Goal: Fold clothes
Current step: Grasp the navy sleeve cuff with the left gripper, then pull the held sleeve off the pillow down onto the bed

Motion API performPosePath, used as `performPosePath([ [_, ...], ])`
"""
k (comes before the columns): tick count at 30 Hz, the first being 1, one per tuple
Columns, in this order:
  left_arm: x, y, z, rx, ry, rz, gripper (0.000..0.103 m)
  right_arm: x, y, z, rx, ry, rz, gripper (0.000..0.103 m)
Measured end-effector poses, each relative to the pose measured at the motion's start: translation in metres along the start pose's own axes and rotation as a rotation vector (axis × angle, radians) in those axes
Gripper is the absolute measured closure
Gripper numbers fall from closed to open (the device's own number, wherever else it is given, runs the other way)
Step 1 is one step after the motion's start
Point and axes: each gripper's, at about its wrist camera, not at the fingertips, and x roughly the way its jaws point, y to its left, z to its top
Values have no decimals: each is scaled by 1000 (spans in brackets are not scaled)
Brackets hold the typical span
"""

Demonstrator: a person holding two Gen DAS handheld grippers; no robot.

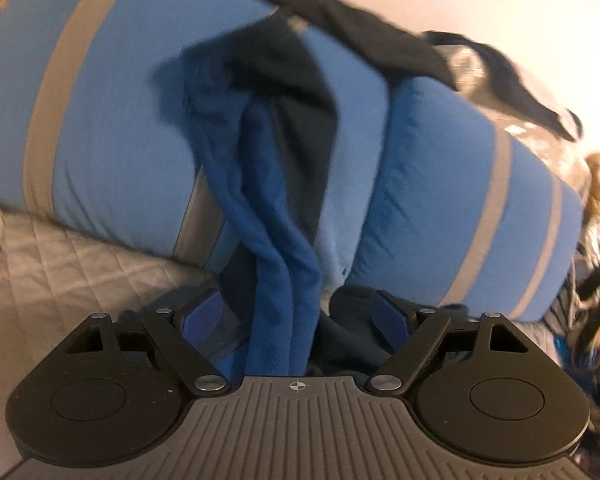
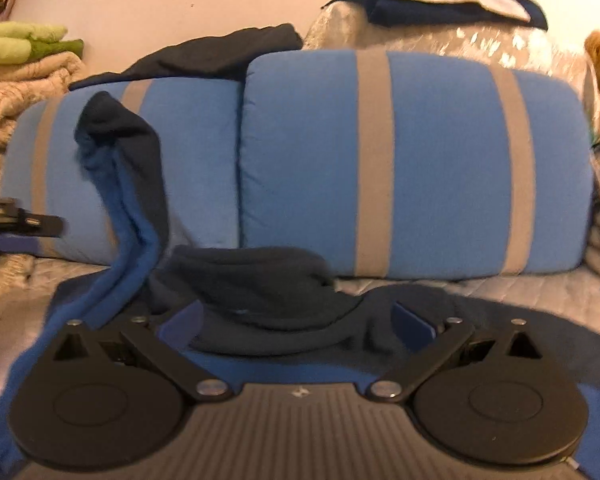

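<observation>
Quilted grey bedding (image 1: 60, 264) stretches under us, with two blue pillows striped in grey (image 2: 416, 160) propped against a pale wall. We are working on a blue and navy garment (image 1: 276, 240); part of it is thrown up against the left-hand pillow and trails down in a twisted rope toward us, while the rest lies heaped on the quilt, as the right wrist view shows.

Our left gripper (image 1: 298, 316) stands wide, its blue pads apart, and the twisted blue strand runs between them without being pinched. Our right gripper (image 2: 296, 320) is likewise spread wide over the dark bunched fold (image 2: 256, 292) near the pillows' foot; nothing is clamped there either, so far as we can see.

We judge the step in hand to be taking hold of the garment so we can pull it off the pillow and lay it flat. To do this well, we should close the left pads on a single edge of cloth rather than the whole twisted rope, or the twist will carry into the fold. The right should take a matching edge or corner, not the middle of the heap. Then we draw the two grips apart, so the cloth untwists and spreads on the quilt. More dark clothes (image 2: 204, 56) lie on top of the pillows; we should keep clear of dragging them down.
</observation>
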Motion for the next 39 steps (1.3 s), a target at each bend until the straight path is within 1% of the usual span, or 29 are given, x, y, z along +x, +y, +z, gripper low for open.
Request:
performPosePath([
  [5, 31, 19, 7, -135, 8, -1, 25, -1, 2, -1, 4, 6, 38, 0],
  [8, 46, 26, 11, -187, 1, -1, 28, 0, 1, -1, 14, 19, 51, 0],
  [12, 66, 34, 12, -248, 13, 15, 45, 1, 1, -1, 22, 29, 71, 0],
  [16, 78, 35, 9, -288, 9, 9, 46, 1, 1, -1, 26, 22, 96, 0],
  [18, 83, 32, 9, -274, 11, 14, 46, 2, 1, -1, 28, 26, 100, 0],
  [19, 86, 30, 9, -263, 15, 19, 50, 3, 2, -1, 29, 29, 101, 0],
  [20, 88, 28, 9, -252, 20, 19, 58, 3, 2, -2, 28, 33, 103, 0],
  [21, 88, 25, 9, -243, 27, 11, 83, 4, 2, -2, 29, 36, 107, 0],
  [22, 87, 22, 9, -234, 38, -6, 93, 5, 2, -2, 29, 38, 112, 0],
  [24, 84, 16, 9, -215, 59, -38, 95, 7, 1, -2, 32, 42, 113, 0],
  [26, 74, 7, 9, -170, 63, -44, 95, 10, 0, -2, 39, 52, 113, 0],
  [29, 51, -8, 9, -96, 57, -60, 96, 14, -2, -2, 58, 68, 117, 0],
  [33, 11, -31, 2, -3, 44, -89, 96, 16, -5, -4, 74, 73, 126, 0],
  [39, -31, -68, -28, 129, 77, -139, 96, 20, -15, -7, 131, 86, 111, 0],
])
